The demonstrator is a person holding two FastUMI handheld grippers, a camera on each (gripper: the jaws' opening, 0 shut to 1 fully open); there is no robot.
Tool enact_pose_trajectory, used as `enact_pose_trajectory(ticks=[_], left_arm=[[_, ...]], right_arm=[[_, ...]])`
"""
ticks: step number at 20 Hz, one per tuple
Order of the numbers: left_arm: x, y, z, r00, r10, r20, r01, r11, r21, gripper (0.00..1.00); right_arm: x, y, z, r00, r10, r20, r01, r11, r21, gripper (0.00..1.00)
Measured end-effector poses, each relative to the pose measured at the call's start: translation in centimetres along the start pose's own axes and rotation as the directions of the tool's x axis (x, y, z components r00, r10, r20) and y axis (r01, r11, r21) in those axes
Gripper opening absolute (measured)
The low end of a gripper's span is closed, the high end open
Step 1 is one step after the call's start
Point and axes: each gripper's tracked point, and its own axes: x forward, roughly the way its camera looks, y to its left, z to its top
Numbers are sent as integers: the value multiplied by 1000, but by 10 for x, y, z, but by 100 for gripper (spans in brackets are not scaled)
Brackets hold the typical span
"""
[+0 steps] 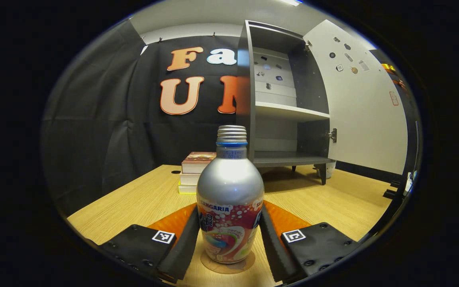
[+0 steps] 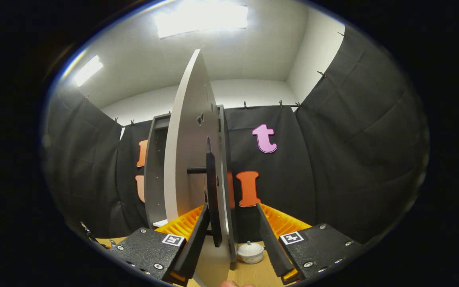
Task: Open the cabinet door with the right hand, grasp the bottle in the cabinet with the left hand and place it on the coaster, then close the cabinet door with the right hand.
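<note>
Left gripper (image 1: 229, 235) has its fingers close on both sides of the bottle (image 1: 230, 199); I cannot tell whether they press it or have just let go. It stands upright on the coaster (image 1: 229, 266), at 6 o'clock in the left gripper view, with the open cabinet (image 1: 285, 103) at 1 o'clock and books (image 1: 195, 171) at 11.

Right gripper (image 2: 231, 235) is spread wide around the door (image 2: 191, 159) edge and its black handle (image 2: 212, 199), which sits nearer the left finger.

I judge the placing done. Next I would spread the left fingers fully, back straight out without nudging the bottle, then push the door shut steadily.

Empty shelves show in the left gripper view; the right gripper view gives the handle and a small white object (image 2: 250, 252) on the table (image 2: 253, 275).
</note>
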Motion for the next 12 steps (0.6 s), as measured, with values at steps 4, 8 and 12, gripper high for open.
enact_pose_trajectory(ticks=[4, 8, 12], left_arm=[[0, 3, -5, 1000, 5, -1, -5, 1000, -4, 85], [-1, 0, -8, 1000, -7, 1, 7, 1000, -21, 83], [-5, -1, -17, 1000, -7, -9, 6, 1000, -18, 85]], right_arm=[[1, -2, 0, 1000, 3, -13, -3, 1000, 9, 72], [2, -2, 2, 1000, 0, -8, 1, 1000, 7, 72], [2, -3, 1, 1000, 7, -11, -6, 1000, 28, 72]])
